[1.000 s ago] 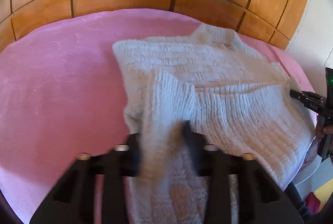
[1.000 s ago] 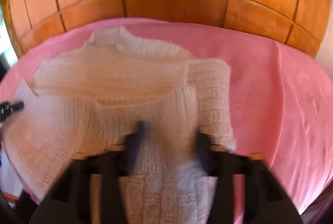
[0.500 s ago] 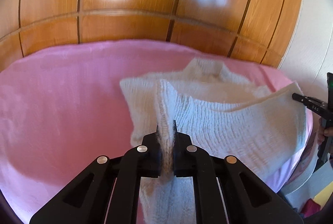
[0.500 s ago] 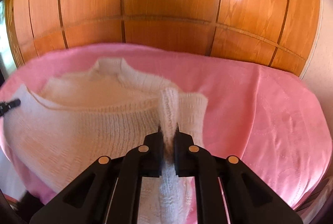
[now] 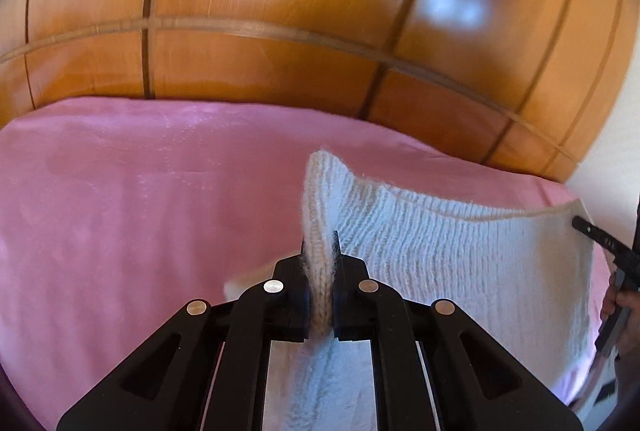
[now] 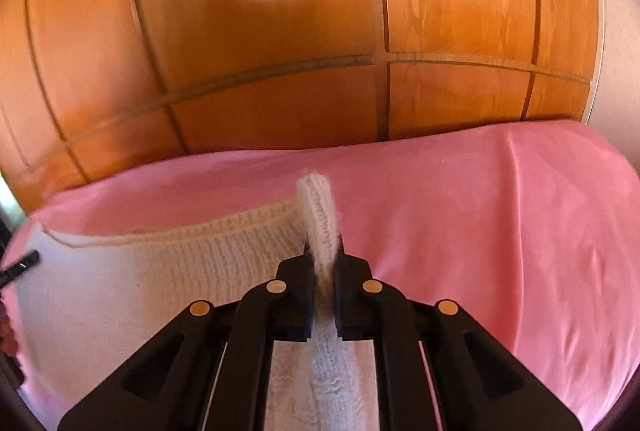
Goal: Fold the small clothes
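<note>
A small white knitted sweater [image 5: 448,255] is stretched in the air above the pink bedspread [image 5: 140,199]. My left gripper [image 5: 320,243] is shut on one bottom corner of it. My right gripper [image 6: 324,247] is shut on the other bottom corner of the sweater [image 6: 160,263]. The ribbed hem runs taut between them. In the left wrist view the right gripper [image 5: 600,235] shows at the far right edge, held by a hand [image 5: 620,303]. The tip of the left gripper [image 6: 20,263] shows at the left edge of the right wrist view. The sweater's lower part hangs hidden below the fingers.
A glossy wooden panelled headboard [image 5: 280,71] stands behind the bed. A white wall [image 5: 616,151] lies at the right. The pink bedspread [image 6: 500,211] spreads wide to both sides of the sweater.
Both grippers closed on the sweater's hem corners, then lifted it off the bed and carried it. The sweater lay flat a second ago; now it hangs stretched between them.
</note>
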Demonstrator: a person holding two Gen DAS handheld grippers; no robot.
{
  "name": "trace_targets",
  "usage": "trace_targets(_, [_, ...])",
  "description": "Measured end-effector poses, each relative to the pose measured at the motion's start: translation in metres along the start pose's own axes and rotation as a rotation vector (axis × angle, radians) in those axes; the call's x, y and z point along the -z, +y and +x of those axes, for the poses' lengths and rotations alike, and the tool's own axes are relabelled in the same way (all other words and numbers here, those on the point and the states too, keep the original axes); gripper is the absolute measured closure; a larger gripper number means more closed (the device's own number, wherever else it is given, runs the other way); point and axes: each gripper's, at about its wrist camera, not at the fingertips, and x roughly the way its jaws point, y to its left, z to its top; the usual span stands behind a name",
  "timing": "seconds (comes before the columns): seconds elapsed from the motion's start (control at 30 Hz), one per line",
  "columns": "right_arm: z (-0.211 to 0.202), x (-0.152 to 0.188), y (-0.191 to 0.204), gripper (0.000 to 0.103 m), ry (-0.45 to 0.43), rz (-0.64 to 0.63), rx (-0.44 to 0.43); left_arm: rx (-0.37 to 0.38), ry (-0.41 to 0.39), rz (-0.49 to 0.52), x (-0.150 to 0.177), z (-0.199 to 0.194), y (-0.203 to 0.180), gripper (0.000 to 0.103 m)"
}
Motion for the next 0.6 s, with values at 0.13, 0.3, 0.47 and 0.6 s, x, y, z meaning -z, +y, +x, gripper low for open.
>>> trace_targets(0.13, [0.062,0.011,-0.001,0.097,0.095,-0.008,0.065,-0.089,0.083,0.019,0.002,0.053,0.0,0.097])
trace_targets(0.3, [0.092,0.024,-0.009,0.094,0.186,-0.002,0.08,-0.115,0.15,-0.006,0.012,0.079,0.008,0.094])
trace_targets(0.47, [0.056,0.019,-0.012,0.06,0.133,-0.032,0.052,-0.091,0.13,-0.056,0.013,0.052,0.021,0.068])
trace_targets(0.6, [0.007,0.037,-0.029,0.047,0.118,-0.005,-0.019,-0.02,0.11,-0.104,0.031,0.013,0.037,0.057])
